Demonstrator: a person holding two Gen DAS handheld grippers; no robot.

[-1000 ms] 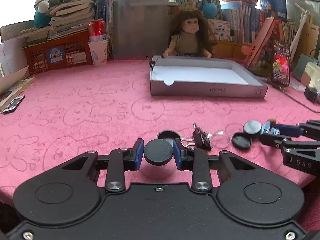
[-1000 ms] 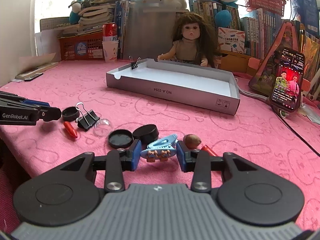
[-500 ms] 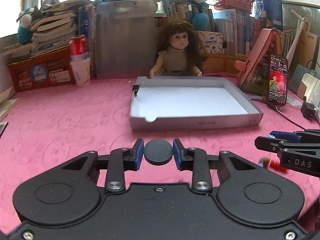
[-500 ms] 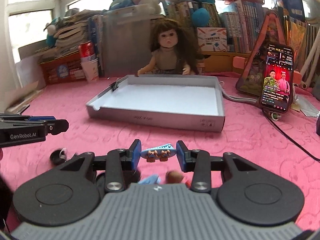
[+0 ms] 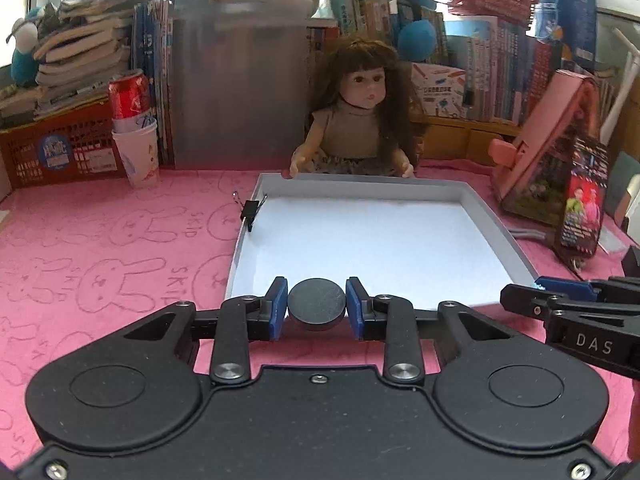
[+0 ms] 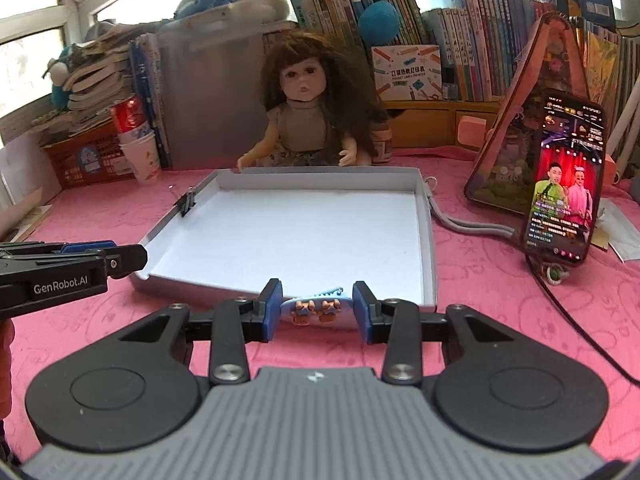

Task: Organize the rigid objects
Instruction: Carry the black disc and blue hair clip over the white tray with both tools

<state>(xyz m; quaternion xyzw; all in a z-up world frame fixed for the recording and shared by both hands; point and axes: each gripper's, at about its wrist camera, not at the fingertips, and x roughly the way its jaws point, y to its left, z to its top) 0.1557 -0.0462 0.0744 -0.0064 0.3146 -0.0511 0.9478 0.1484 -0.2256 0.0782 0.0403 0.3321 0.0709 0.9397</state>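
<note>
The left gripper [image 5: 317, 305] is clamped on a black round cap [image 5: 317, 306], its blue pads [image 5: 279, 307] pressing the cap's edge from both sides, and it hangs at the near rim of a shallow grey cardboard tray [image 5: 496, 224], at about 6 o'clock of the tray's white floor as the left wrist camera sees it. The right gripper [image 6: 316, 310] is closed on a light blue hair clip [image 6: 316, 309] trimmed with small brown figures, held crosswise between its pads, likewise at the tray's [image 6: 428, 216] near edge at 6 o'clock in its own camera. Each gripper shows in the other's view: the right one [image 5: 520, 296] enters the left camera at 3 o'clock, just beside the tray's near right corner, and the left one [image 6: 132, 258] enters the right camera at 9 o'clock by the near left corner. A black binder clip [image 5: 250, 216] is fastened on the tray's left wall towards the far end, at about 10 o'clock of the tray. A brown-haired doll [image 5: 360, 120] sits just behind the far wall at 12 o'clock, hands near the rim. A phone [image 6: 564, 184] with a lit screen stands propped at 2 o'clock, right of the tray. A red can in stacked paper cups [image 5: 134, 128] stands at 10 o'clock on the pink bunny-print tablecloth [image 5: 100, 248].
</note>
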